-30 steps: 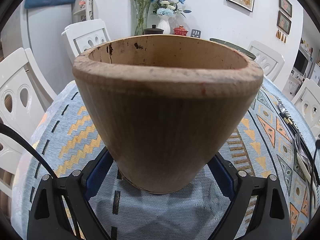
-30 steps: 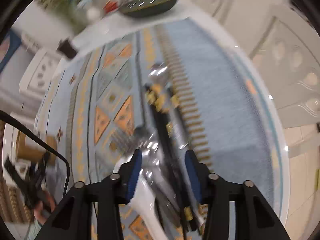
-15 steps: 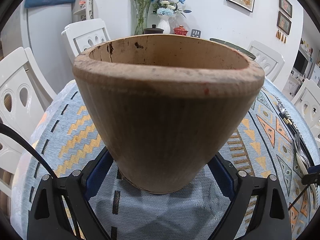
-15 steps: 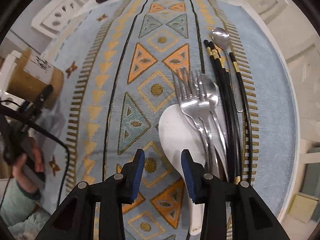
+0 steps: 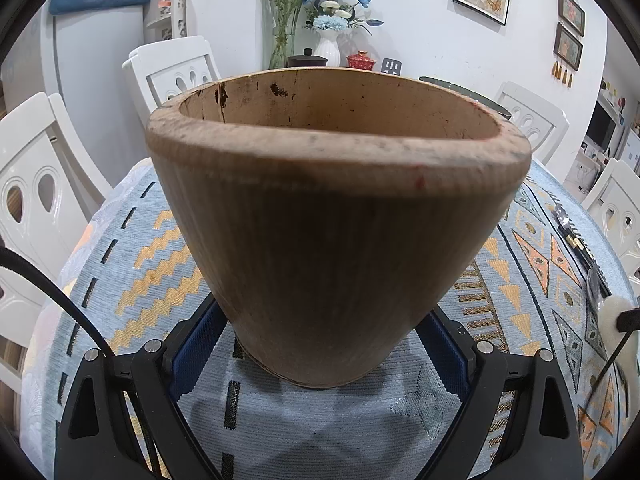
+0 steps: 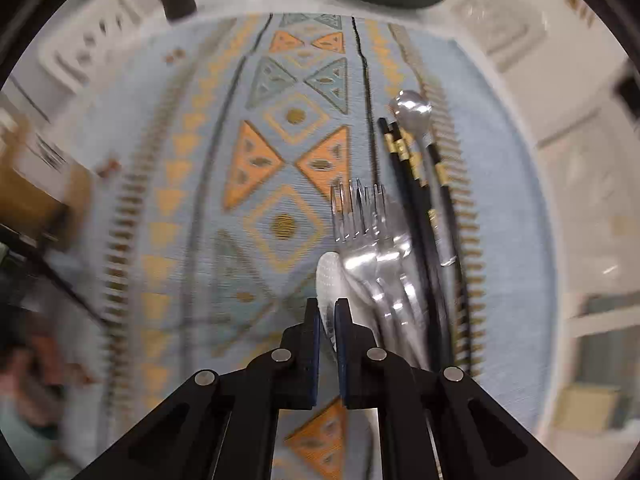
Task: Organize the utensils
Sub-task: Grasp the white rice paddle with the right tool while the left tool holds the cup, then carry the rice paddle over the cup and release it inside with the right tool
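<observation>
Right gripper [image 6: 327,312] pointing steeply down, jaws just closing nearly shut on white spoon [image 6: 329,276]; thin edge pinched between pads. Forks [image 6: 362,236] touching spoon, just right of our fingers; black chopsticks [image 6: 416,200] and metal spoon [image 6: 412,108] further right. We are advising slow, straight lift, so neighbours are not dragging. Left gripper [image 5: 320,344] clamping wooden holder [image 5: 320,208] near base, upright on tablecloth [image 5: 132,272]. Left view alone showing holder's open mouth; right view alone showing grip.
</observation>
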